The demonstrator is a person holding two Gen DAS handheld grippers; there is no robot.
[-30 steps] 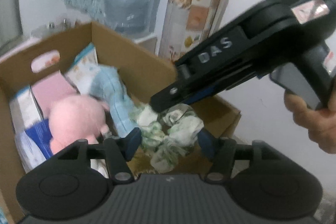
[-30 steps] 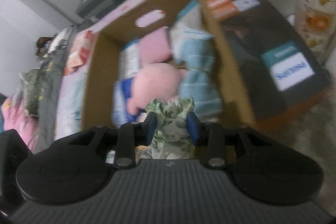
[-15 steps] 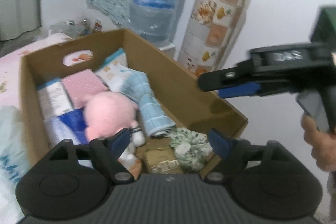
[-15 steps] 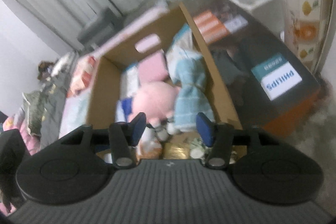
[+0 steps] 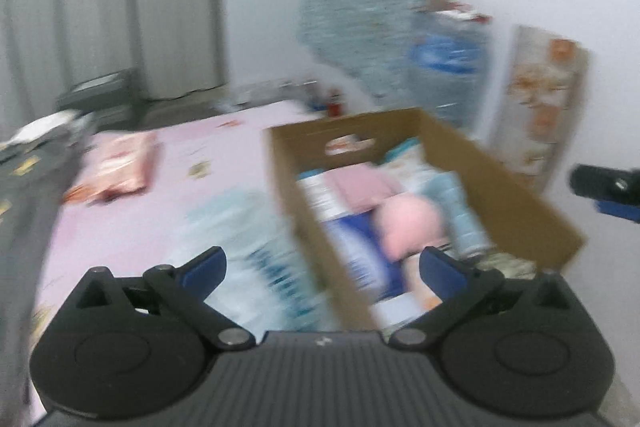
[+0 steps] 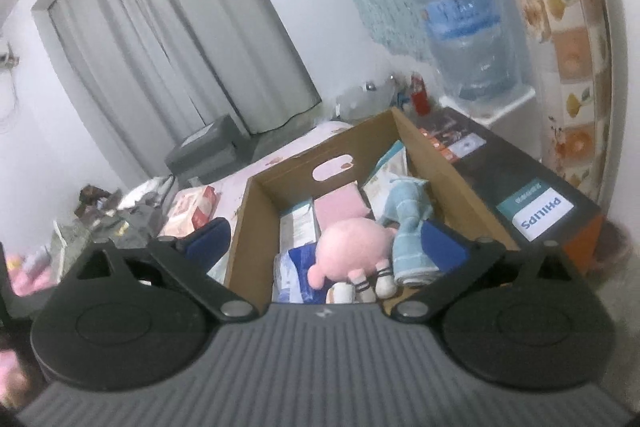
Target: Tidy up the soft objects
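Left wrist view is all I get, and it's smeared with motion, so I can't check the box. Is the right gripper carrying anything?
Observer: No. The right gripper is open with nothing between its fingers, pointing into the cardboard box.
Operator: Which way does the pink toy lie?
Observer: The pink plush lies with its white-shoed feet toward the near end of the box.
Operator: What is on its right?
Observer: A light blue towel, bunched up against the plush, on the side of the box's right wall.
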